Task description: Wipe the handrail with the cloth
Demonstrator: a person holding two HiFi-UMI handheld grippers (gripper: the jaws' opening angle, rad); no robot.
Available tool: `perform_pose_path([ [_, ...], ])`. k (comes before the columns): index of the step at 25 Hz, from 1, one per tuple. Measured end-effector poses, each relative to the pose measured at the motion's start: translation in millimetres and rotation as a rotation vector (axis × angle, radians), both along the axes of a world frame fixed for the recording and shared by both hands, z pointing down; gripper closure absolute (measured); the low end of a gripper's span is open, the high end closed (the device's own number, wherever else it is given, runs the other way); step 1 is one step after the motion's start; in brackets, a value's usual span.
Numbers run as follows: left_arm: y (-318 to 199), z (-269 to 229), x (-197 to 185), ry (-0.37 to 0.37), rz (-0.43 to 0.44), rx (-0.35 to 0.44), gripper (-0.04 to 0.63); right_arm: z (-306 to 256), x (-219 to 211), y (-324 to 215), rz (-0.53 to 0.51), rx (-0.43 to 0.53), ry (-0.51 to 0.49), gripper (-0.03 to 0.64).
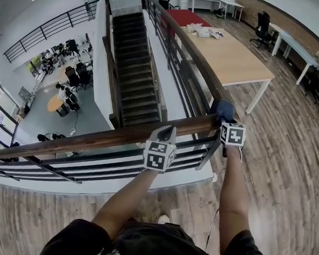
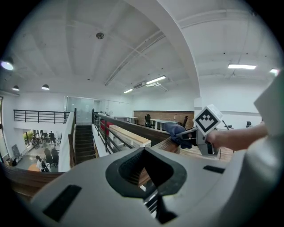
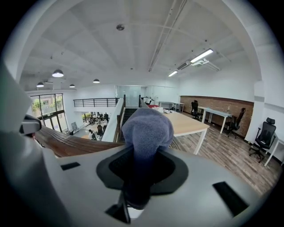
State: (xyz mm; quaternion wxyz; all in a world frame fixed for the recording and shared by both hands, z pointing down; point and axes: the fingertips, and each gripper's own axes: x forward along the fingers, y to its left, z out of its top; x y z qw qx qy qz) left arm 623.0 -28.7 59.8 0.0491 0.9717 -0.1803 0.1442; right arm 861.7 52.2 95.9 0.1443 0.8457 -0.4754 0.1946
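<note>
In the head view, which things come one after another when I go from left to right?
stairs → left claw → cloth → office chair

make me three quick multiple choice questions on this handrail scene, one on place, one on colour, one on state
1. Where is the cloth?
A. on the long table
B. at the corner of the handrail
C. on the stairs

2. What colour is the cloth?
A. red
B. white
C. blue

3. What is the left gripper holding?
A. the cloth
B. nothing, its jaws are together
C. a sponge

Answers:
1 B: the head view shows it at the rail's corner, in the right gripper.
2 C: the right gripper view shows blue fabric clamped between the jaws.
3 B: the left gripper view shows only the rail beyond its closed jaws.
</note>
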Motion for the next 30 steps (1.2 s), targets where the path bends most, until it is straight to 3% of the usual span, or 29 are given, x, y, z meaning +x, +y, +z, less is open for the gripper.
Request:
perform_pose_path([
  [4,-2,-2,-11,0.035,-0.002,-0.003,0.594,-5,-4,4,0.033,0.049,0.034,0.529],
  [7,-9,-5,-32,0.085,-0.026,-0.019,0.594,-12,-38,2,0.014,0.138,0.052,0.529],
  [11,-29,-8,-78,0.133,-0.072,-0.02,0.593,-17,-120,-18,-0.069,0.22,0.055,0.529],
  [16,-54,9,-143,0.139,-0.109,-0.009,0.593,-13,-224,-47,-0.157,0.262,0.059,0.529],
  [23,-97,26,-266,0.147,-0.179,-0.021,0.594,1,-383,-99,-0.291,0.263,0.056,0.529],
  [30,-146,55,-401,0.106,-0.292,-0.039,0.594,39,-521,-154,-0.391,0.221,-0.013,0.529],
])
